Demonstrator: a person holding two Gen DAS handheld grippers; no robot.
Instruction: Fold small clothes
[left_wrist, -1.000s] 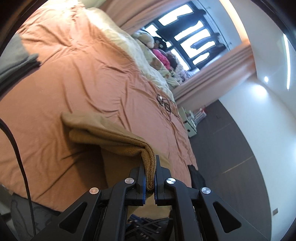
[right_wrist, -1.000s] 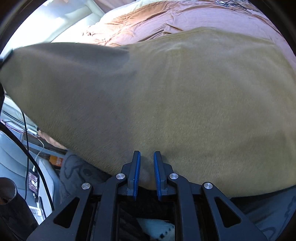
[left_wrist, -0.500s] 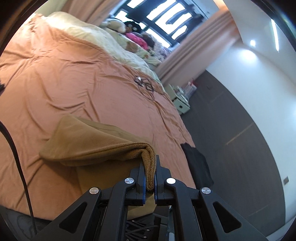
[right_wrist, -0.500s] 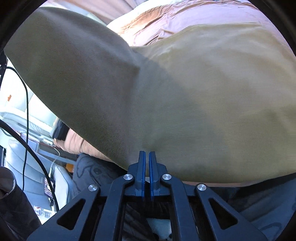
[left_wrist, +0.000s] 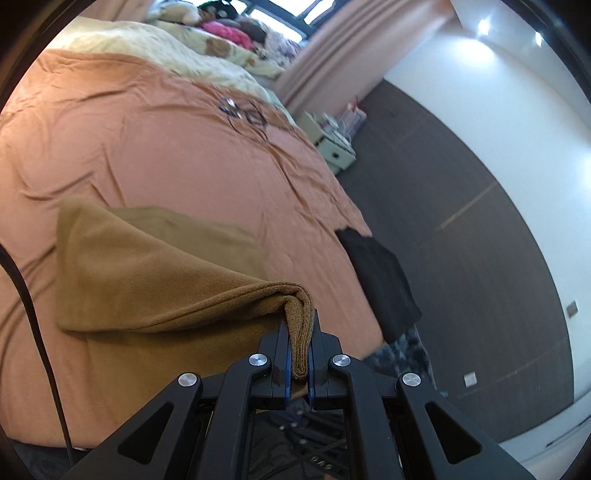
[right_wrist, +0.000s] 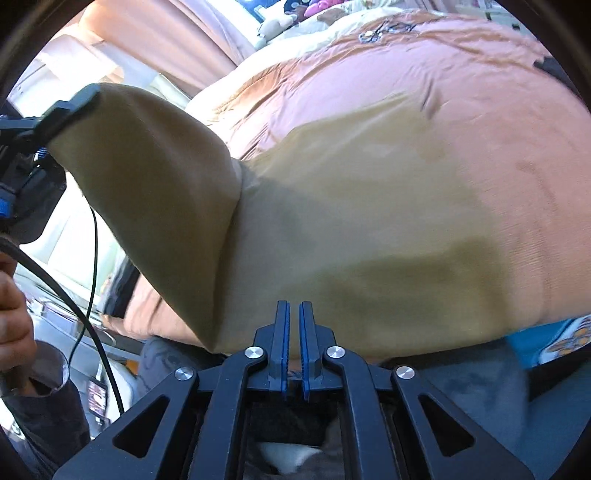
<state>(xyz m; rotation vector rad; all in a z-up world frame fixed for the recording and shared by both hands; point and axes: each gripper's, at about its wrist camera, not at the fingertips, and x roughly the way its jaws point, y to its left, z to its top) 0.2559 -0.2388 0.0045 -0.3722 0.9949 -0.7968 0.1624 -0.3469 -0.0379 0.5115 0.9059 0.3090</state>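
Soft tan fleece cloth (left_wrist: 155, 273) on the orange bed (left_wrist: 166, 155) is being folded, one corner pinched by the left claw (left_wrist: 299, 350) while the right claw (right_wrist: 291, 332), just opened, holds nothing; next, the corner should be laid across.

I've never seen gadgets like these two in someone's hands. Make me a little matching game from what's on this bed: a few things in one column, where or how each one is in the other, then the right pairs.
Things:
1. tan cloth
2. black garment
3. left hand-held gripper
4. right hand-held gripper

States:
A. hangs over the bed's edge
B. jaws slightly apart, nothing between them
C. one corner lifted, the rest lying on the orange bedspread
D. clamped on a folded edge of cloth

Pairs: 1-C, 2-A, 3-D, 4-B
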